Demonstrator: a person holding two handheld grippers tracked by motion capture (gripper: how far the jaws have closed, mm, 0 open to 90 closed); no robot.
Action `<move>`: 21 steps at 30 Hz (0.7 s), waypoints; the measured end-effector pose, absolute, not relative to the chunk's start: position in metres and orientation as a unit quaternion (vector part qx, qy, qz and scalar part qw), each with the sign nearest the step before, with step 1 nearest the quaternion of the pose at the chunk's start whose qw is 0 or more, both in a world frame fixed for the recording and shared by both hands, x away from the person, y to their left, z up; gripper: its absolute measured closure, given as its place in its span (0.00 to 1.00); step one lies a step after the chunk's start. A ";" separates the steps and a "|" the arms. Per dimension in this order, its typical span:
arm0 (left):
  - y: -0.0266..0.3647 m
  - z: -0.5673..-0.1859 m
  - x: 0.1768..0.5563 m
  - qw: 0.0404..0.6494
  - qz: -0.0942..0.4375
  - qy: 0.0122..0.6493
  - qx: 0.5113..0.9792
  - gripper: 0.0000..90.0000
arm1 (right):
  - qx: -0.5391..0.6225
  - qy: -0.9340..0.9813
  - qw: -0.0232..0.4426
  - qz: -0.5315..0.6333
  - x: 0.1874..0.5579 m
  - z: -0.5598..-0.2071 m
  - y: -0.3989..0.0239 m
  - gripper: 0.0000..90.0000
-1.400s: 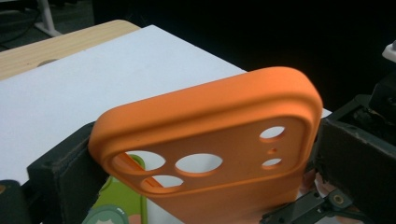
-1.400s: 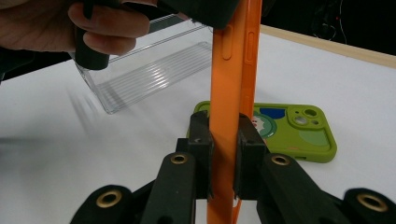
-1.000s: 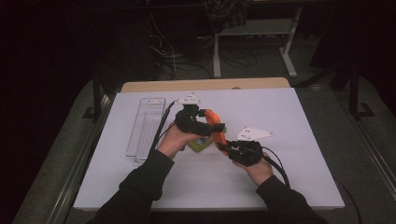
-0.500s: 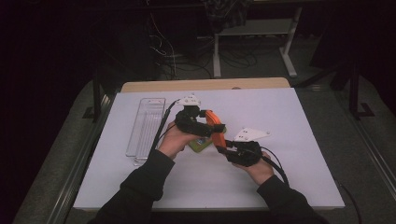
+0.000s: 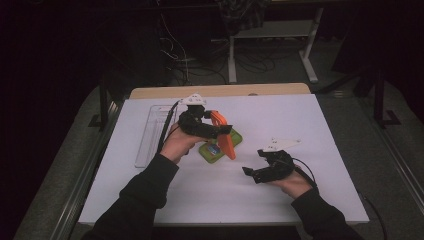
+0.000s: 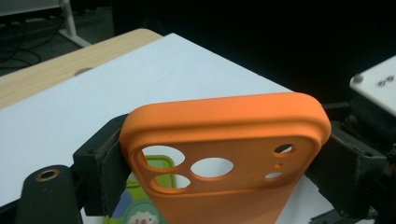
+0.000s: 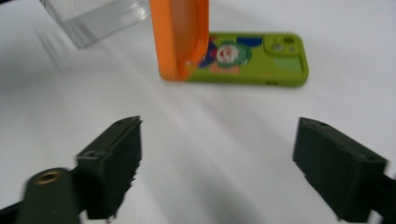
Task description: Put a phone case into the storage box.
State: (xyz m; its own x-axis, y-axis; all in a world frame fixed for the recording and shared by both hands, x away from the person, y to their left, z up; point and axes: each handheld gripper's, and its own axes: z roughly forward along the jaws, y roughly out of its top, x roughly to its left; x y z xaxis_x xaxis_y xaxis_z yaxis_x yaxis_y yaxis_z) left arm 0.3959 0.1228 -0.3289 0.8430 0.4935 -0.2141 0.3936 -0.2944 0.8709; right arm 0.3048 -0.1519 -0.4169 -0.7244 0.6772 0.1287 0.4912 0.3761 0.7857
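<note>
High view looks down; both gripper views, close, slightly blurred, share orange case [image 6: 224, 154].

Room dark beyond the lit table [image 5: 320, 130], which is covered by a white sheet over a wooden top. Behind it, a white metal frame [image 5: 272, 35] stands on grey floor [image 5: 350, 85] amid loose cables [image 5: 175, 55].
</note>
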 end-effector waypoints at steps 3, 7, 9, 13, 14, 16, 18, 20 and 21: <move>0.131 -0.320 0.399 0.525 0.055 0.280 0.802 0.17 | 0.360 0.822 0.113 0.427 0.301 -0.421 -0.158 0.03; 0.138 -0.310 0.401 0.523 0.064 0.280 0.802 0.17 | 0.361 0.818 0.128 0.430 0.295 -0.424 -0.167 0.00; 0.144 -0.304 0.402 0.523 0.072 0.280 0.802 0.17 | 0.365 0.812 0.129 0.436 0.292 -0.425 -0.171 0.00; 0.153 -0.296 0.405 0.524 0.084 0.283 0.799 0.17 | 0.361 0.812 0.129 0.440 0.286 -0.432 -0.179 0.00; 0.155 -0.294 0.406 0.524 0.085 0.284 0.799 0.17 | 0.361 0.812 0.128 0.440 0.284 -0.433 -0.180 0.00; 0.160 -0.291 0.407 0.523 0.090 0.287 0.797 0.17 | 0.365 0.812 0.128 0.437 0.282 -0.434 -0.183 0.00; 0.164 -0.289 0.407 0.523 0.093 0.288 0.797 0.17 | 0.366 0.809 0.133 0.440 0.281 -0.435 -0.185 0.00; 0.170 -0.286 0.409 0.520 0.099 0.287 0.799 0.17 | 0.369 0.808 0.135 0.438 0.279 -0.437 -0.188 0.00; 0.172 -0.285 0.409 0.519 0.102 0.287 0.798 0.17 | 0.371 0.808 0.133 0.439 0.278 -0.438 -0.188 0.00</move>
State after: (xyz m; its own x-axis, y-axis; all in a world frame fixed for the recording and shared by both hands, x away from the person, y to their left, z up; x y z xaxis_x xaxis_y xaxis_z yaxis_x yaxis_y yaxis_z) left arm 0.4090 0.1716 -0.2852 0.8140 0.5650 -0.1348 0.3523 -0.2956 0.8880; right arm 0.2777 -0.1884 -0.4376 -0.6895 0.7158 0.1108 0.4825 0.3398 0.8073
